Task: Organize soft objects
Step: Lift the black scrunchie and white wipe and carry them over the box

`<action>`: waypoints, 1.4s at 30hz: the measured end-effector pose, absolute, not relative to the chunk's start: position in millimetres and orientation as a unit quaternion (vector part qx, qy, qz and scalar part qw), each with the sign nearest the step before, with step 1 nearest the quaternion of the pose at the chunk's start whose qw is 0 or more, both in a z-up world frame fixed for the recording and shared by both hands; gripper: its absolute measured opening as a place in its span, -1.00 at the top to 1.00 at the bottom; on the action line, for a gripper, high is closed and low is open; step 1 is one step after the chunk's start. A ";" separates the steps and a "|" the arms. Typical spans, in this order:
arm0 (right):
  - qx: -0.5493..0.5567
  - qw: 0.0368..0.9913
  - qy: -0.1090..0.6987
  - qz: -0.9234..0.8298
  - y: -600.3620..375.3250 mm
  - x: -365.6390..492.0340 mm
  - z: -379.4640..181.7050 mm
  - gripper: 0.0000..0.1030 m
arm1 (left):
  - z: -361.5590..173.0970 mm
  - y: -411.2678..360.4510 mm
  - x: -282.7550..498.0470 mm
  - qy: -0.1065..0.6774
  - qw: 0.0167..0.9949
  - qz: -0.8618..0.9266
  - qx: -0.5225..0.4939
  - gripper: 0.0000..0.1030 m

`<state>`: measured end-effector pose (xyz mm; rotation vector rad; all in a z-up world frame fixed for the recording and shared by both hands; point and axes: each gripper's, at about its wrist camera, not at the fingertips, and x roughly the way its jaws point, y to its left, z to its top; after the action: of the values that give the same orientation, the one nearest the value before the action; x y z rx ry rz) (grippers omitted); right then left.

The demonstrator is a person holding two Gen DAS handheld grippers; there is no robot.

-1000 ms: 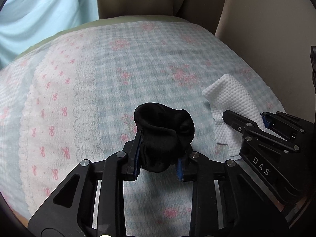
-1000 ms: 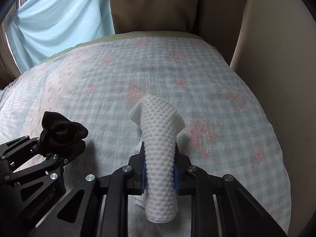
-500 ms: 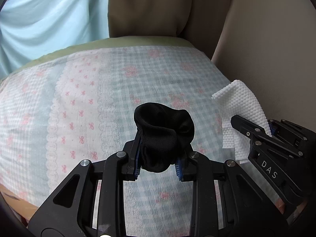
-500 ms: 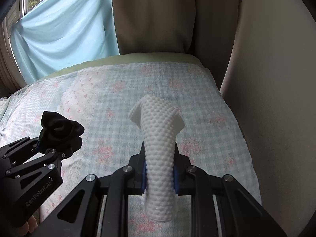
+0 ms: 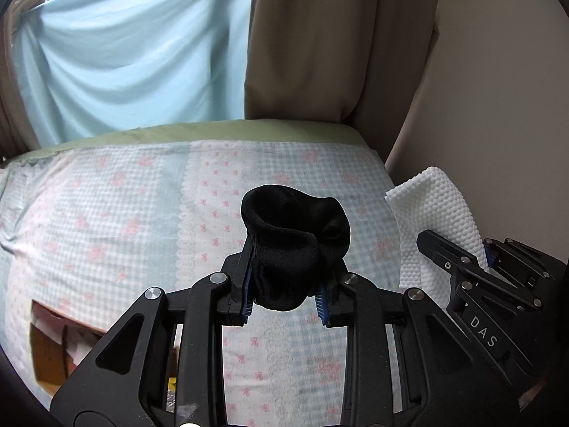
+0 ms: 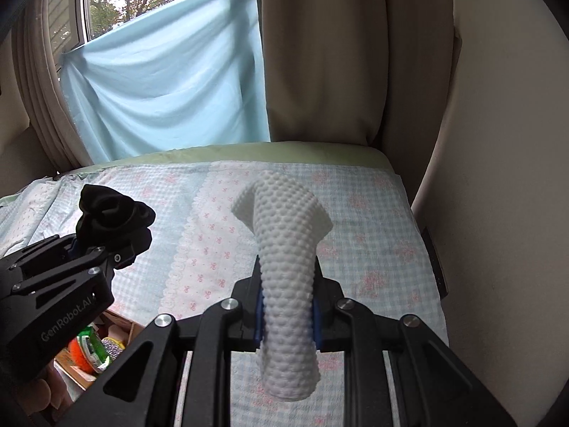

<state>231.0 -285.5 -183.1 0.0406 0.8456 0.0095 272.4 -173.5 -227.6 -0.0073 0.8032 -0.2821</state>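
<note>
My left gripper [image 5: 286,295] is shut on a bunched black sock [image 5: 295,238] and holds it in the air above the bed. The sock also shows in the right wrist view [image 6: 110,213], with the left gripper [image 6: 106,245] at the left. My right gripper [image 6: 287,316] is shut on a white dimpled cloth [image 6: 284,249] that stands up between its pads and hangs below them. In the left wrist view the cloth [image 5: 434,220] and the right gripper [image 5: 480,259] are at the right, close beside the left one.
A bed with a pale blue checked cover with pink bows [image 5: 124,213] lies below. A light blue sheet [image 6: 160,96] and beige curtain [image 6: 320,53] hang behind it, a cream wall [image 6: 498,142] at the right. A cardboard box with colourful items [image 6: 92,352] sits at the near left.
Both grippers have risen and drawn back from the bed with their loads. The window, curtain and the box at the bed's near edge have come into view.
</note>
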 end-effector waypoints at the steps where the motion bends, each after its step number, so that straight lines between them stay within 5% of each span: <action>1: 0.020 0.912 0.410 0.012 -277.3 227.3 -175.3 0.64 | -217.2 -164.7 266.6 0.387 0.913 -0.131 -0.004 0.53; 9: 0.001 0.908 0.414 0.072 -197.6 195.6 -135.6 0.64 | -156.3 -81.2 220.6 0.384 0.920 -0.073 -0.022 0.53; 19: 0.009 0.881 0.459 0.112 -75.6 168.0 -145.4 0.64 | -154.5 55.8 177.4 0.421 0.905 -0.033 -0.041 0.53; 30: 0.074 0.832 0.543 0.084 23.4 177.1 -211.9 0.64 | -213.8 182.7 178.3 0.500 0.863 -0.053 -0.042 0.53; 42: 0.100 0.773 0.622 0.077 64.8 222.6 -281.7 0.64 | -308.1 212.9 211.8 0.594 0.799 -0.092 -0.032 0.53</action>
<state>222.6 64.8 -281.7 0.2166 1.3483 0.1674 211.8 212.9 -308.1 -0.0685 1.2738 -0.1981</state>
